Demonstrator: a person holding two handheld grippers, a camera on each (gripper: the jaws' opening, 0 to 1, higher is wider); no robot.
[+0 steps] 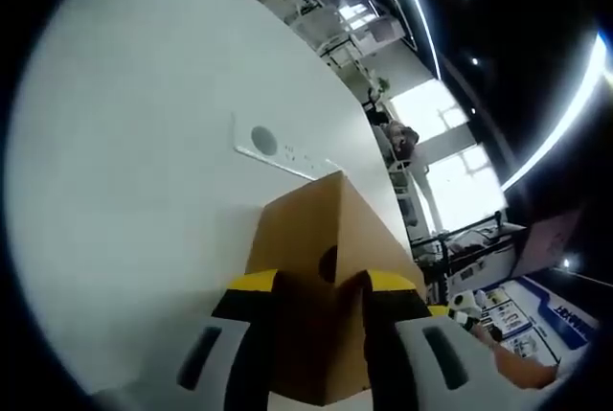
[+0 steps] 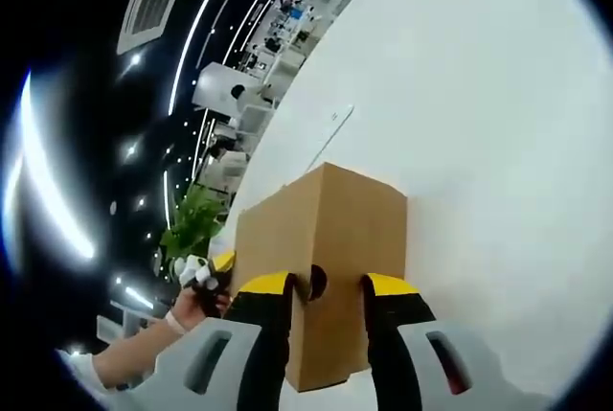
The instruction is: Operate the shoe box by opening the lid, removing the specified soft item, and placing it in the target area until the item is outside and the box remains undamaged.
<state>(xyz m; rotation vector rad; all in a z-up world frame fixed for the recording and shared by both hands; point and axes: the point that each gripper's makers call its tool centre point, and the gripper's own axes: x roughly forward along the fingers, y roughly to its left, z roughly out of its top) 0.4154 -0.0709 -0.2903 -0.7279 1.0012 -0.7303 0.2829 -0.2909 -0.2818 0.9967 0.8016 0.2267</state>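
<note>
The brown shoe box [image 1: 321,267] [image 2: 330,239] is seen lying on the white table [image 1: 144,191] [image 2: 479,114]. It is gripped at opposite ends: the left claw [image 1: 319,288] and the right claw [image 2: 324,288] are each clamped beside a round hole.

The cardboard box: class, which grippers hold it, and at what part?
Both grippers straddle the cardboard box at opposite ends, beside each finger hole; firm clamping cannot be told.

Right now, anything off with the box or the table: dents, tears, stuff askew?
Nothing stands out. The cardboard box sits closed on the white table, edges straight, no visible dents or tears. The left gripper and right gripper each straddle a corner near a round hole. The far sides are hidden.
</note>
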